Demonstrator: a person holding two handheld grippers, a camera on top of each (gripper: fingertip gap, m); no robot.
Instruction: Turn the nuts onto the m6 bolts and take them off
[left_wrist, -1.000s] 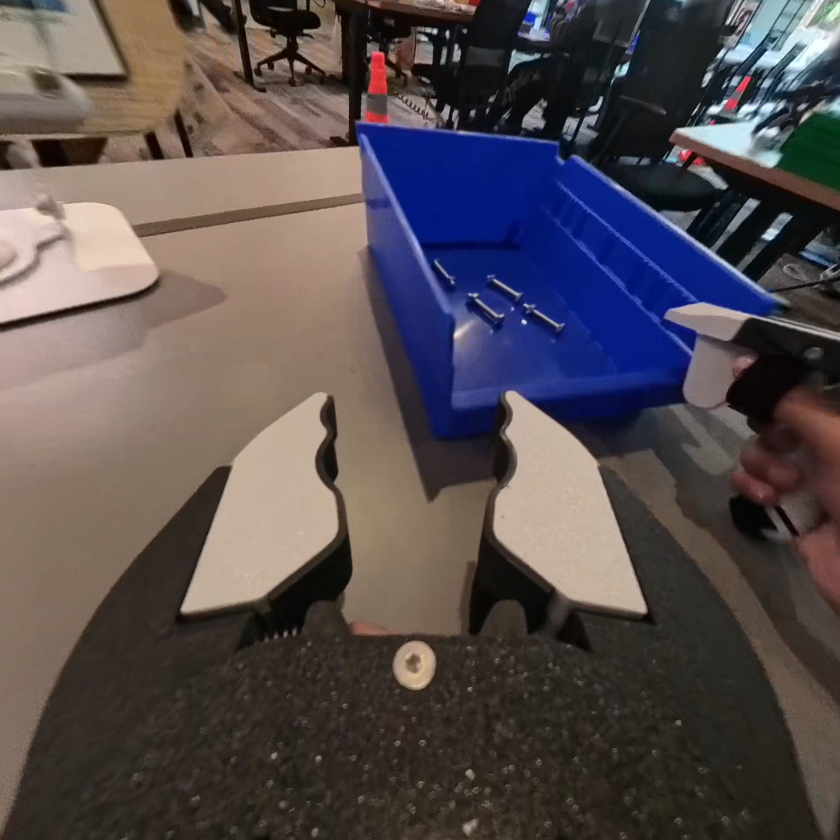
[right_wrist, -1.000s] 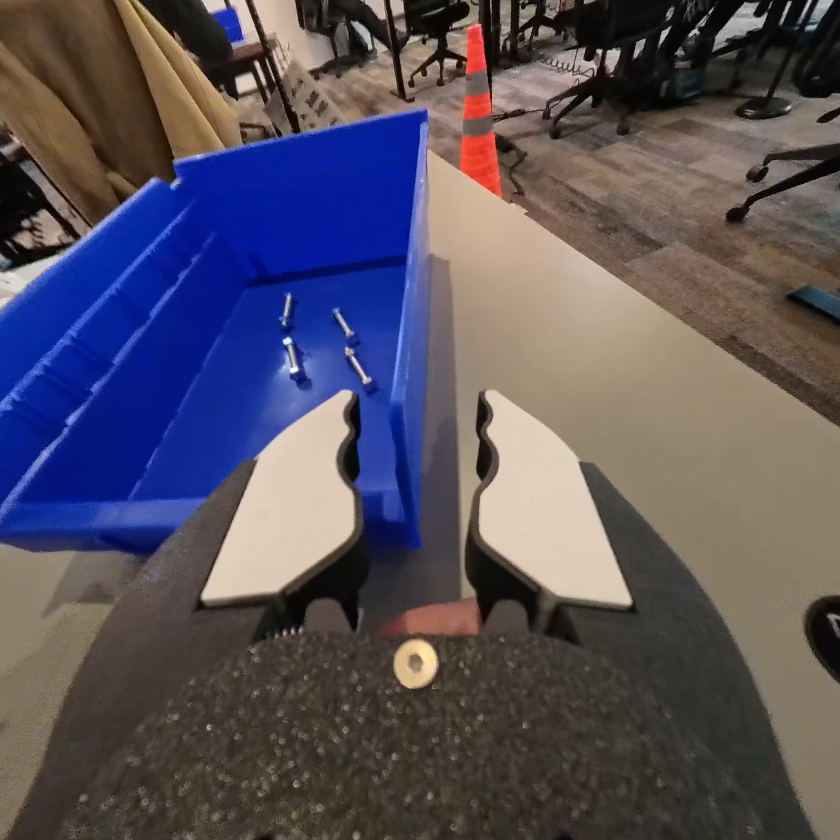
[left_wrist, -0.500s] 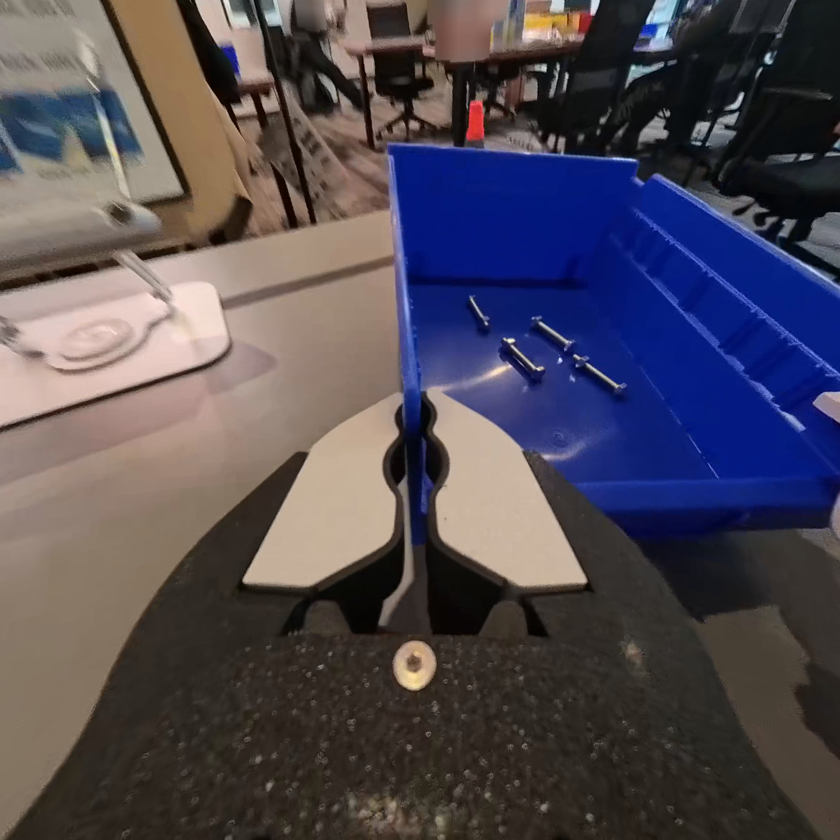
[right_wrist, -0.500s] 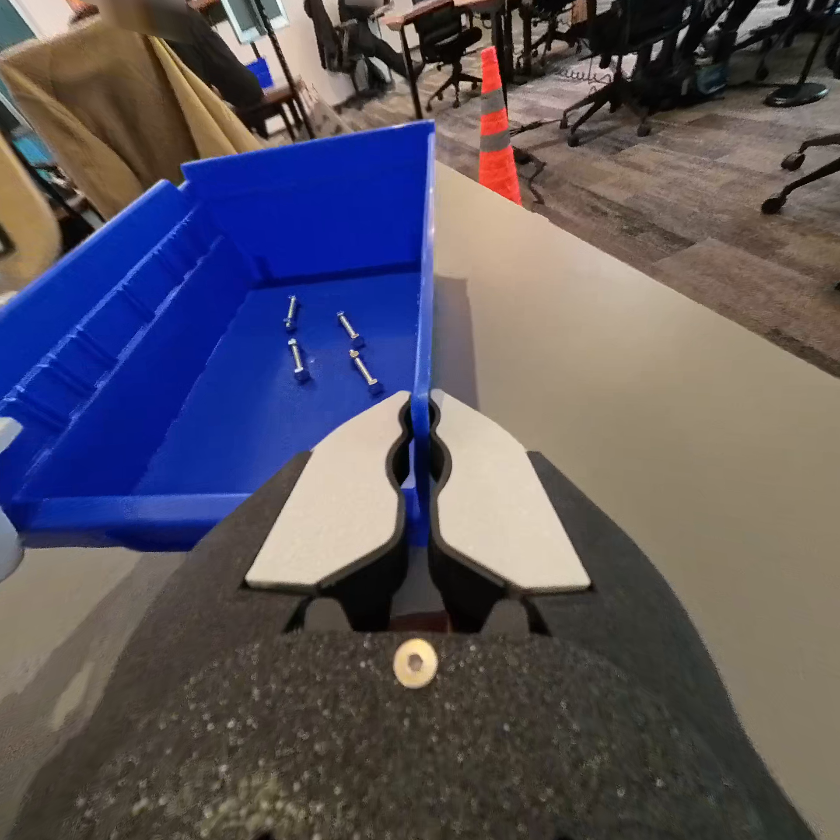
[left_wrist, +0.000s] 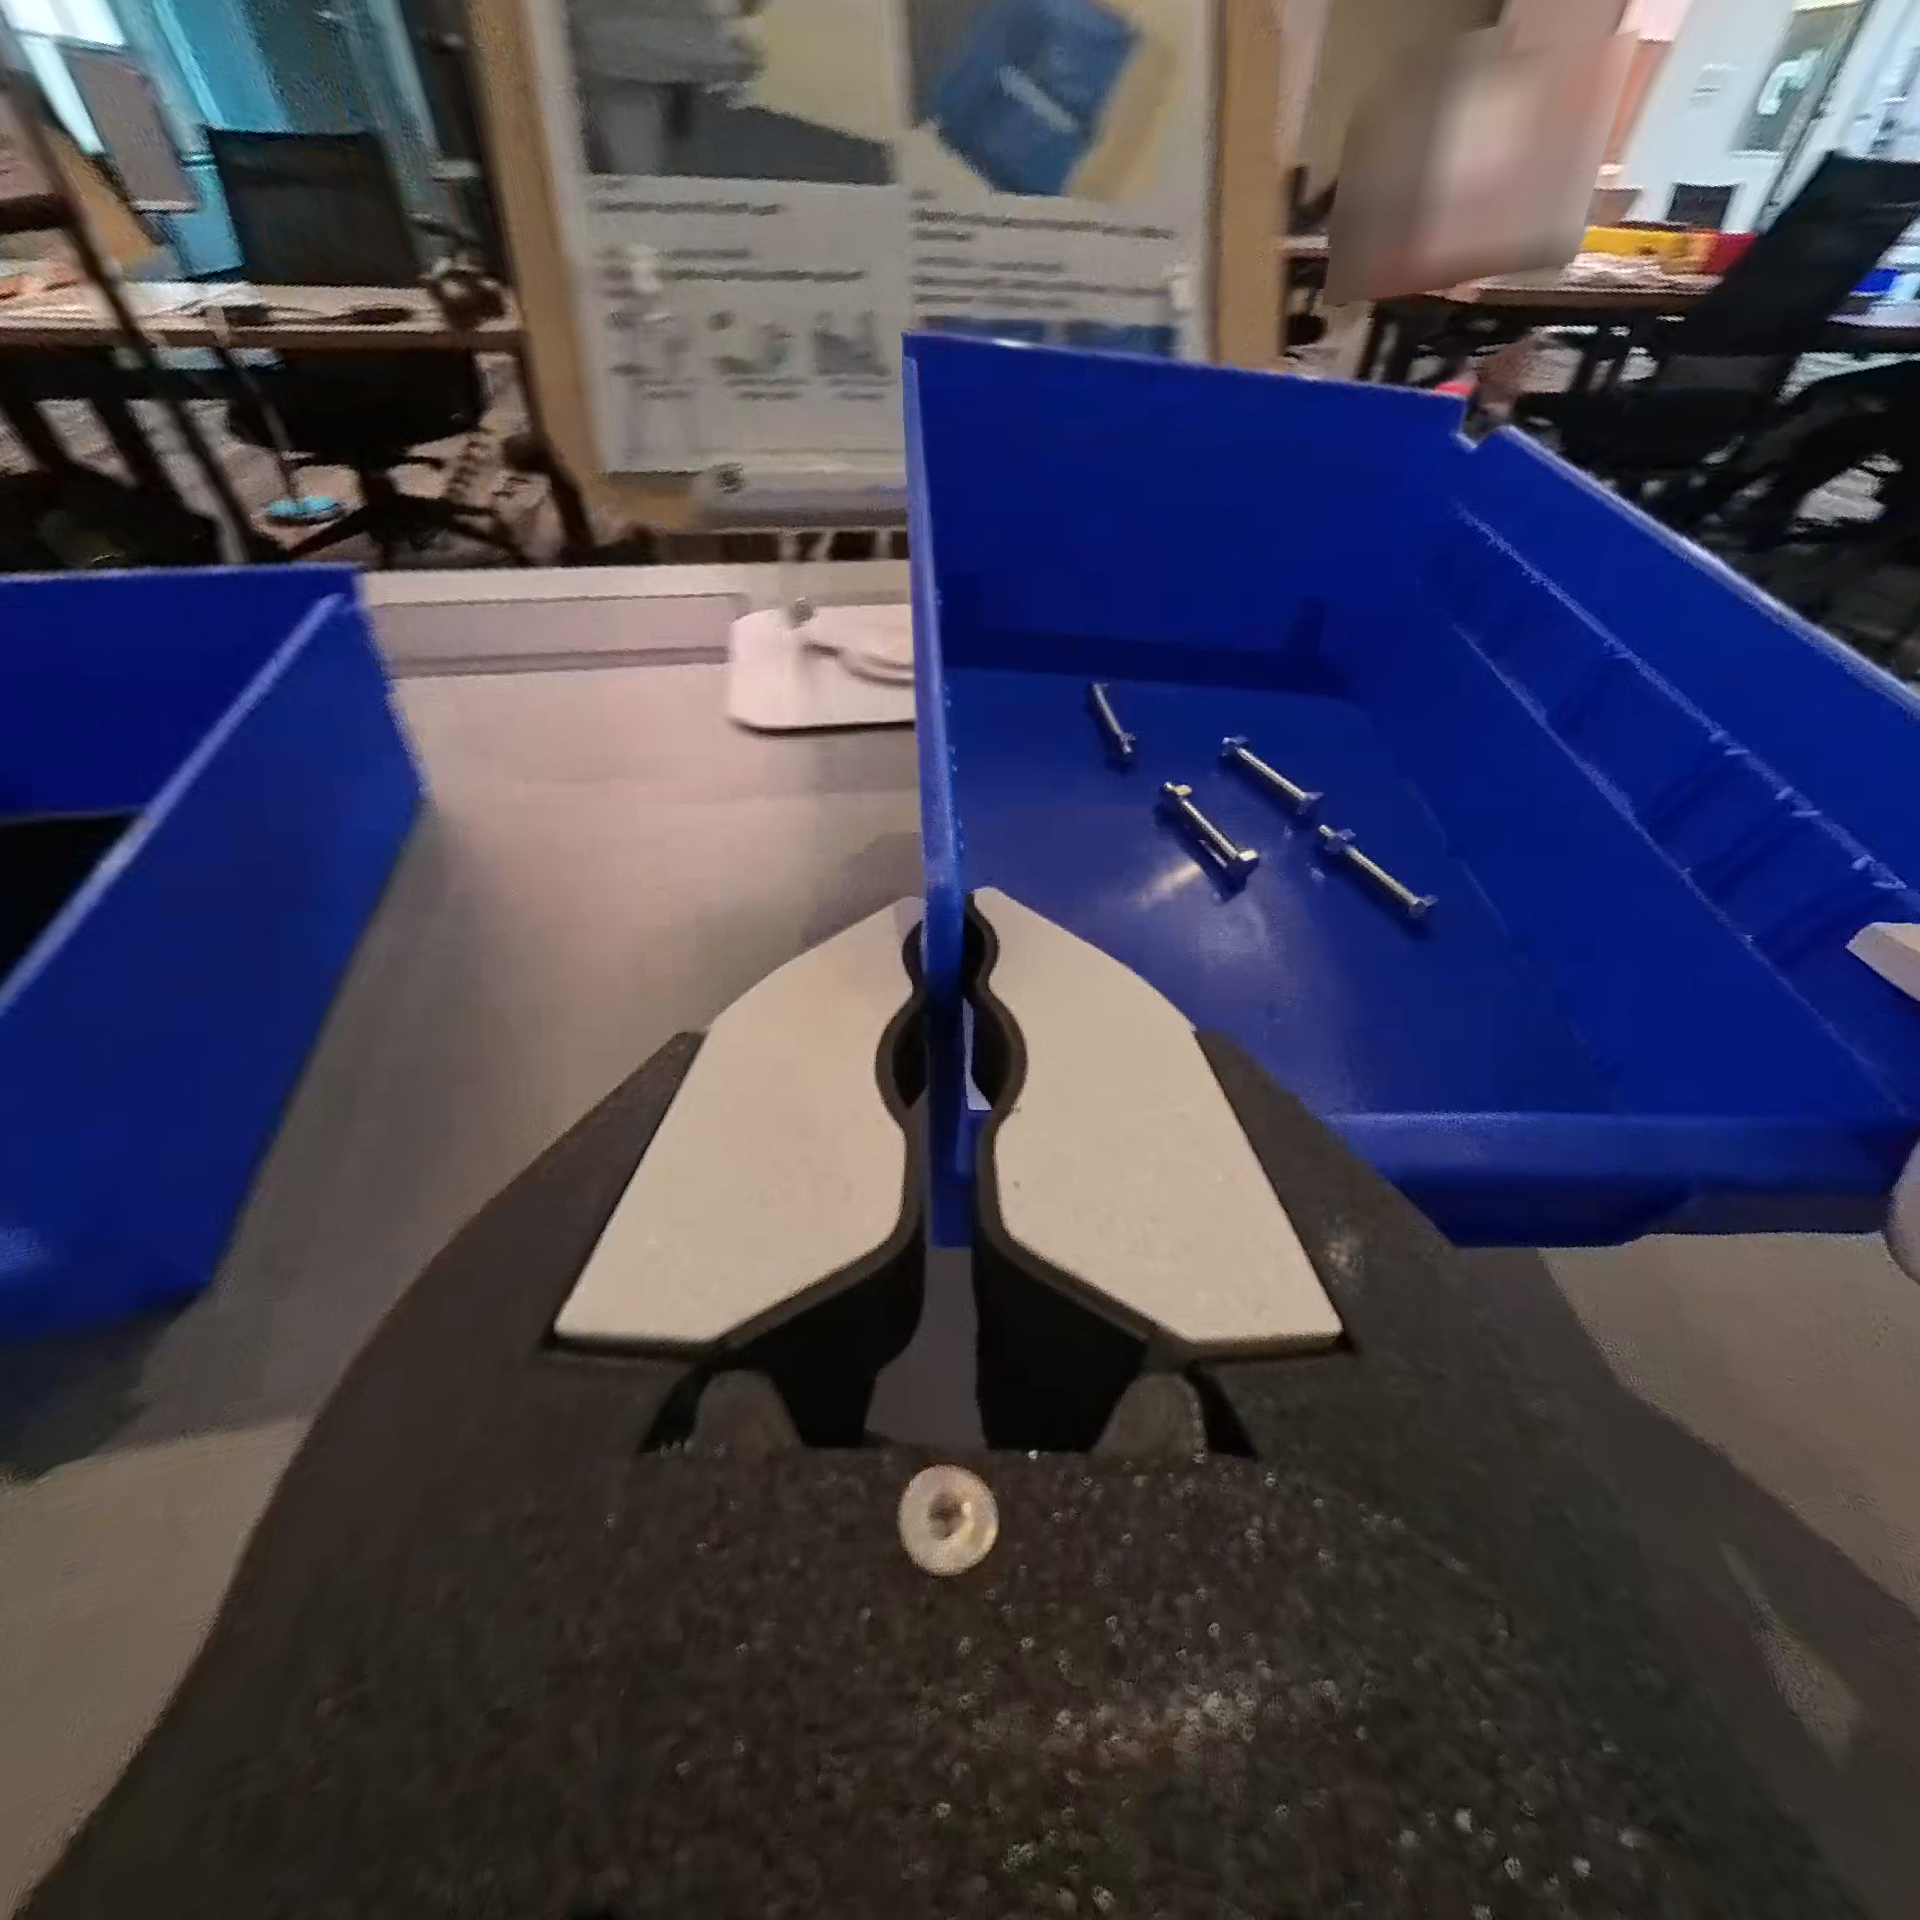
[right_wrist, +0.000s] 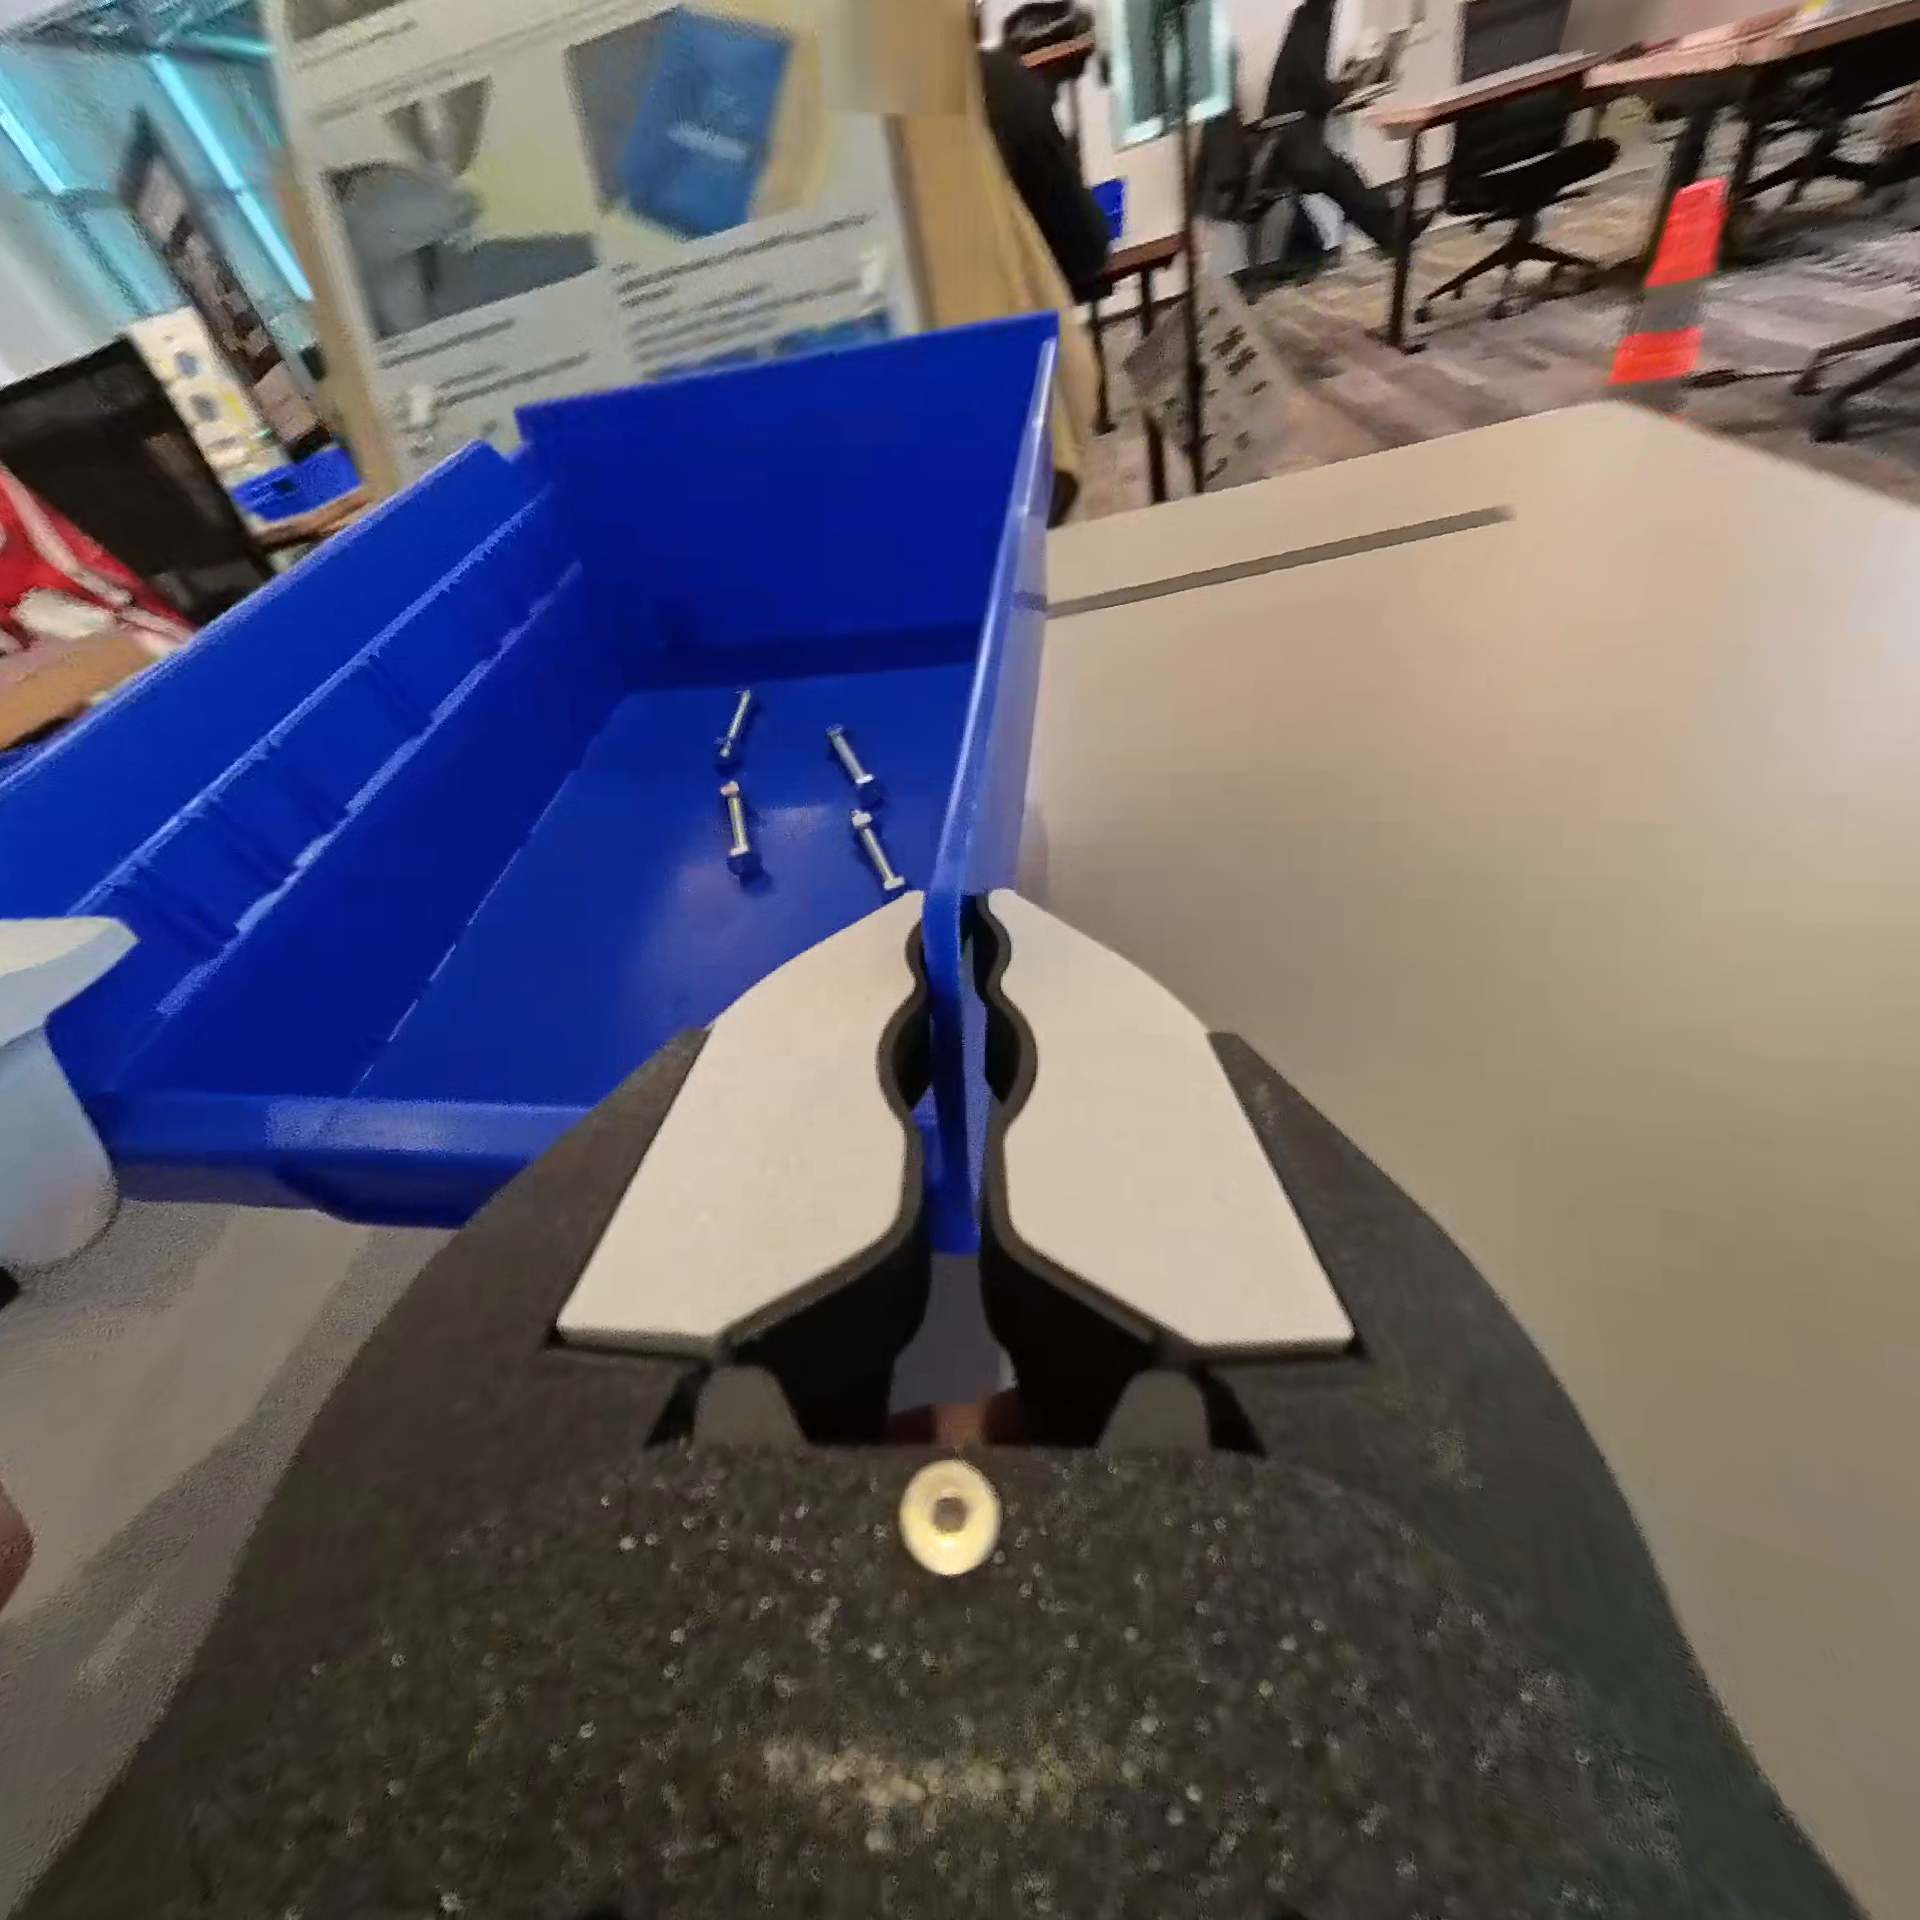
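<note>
Both grippers are clamped on the bin's (left_wrist: 1195, 540) side walls: the left gripper (left_wrist: 948, 940) on its left wall, the right gripper (right_wrist: 954, 925) on its right. Four bolts (left_wrist: 1257, 805) lie loose on its floor, toward the far end. Uneven hands could tilt the bin and roll the bolts; thin walls may slip from the fingers.

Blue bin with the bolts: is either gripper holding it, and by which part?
Both. The left gripper clamps the blue bin's left side wall, the right gripper its right.
</note>
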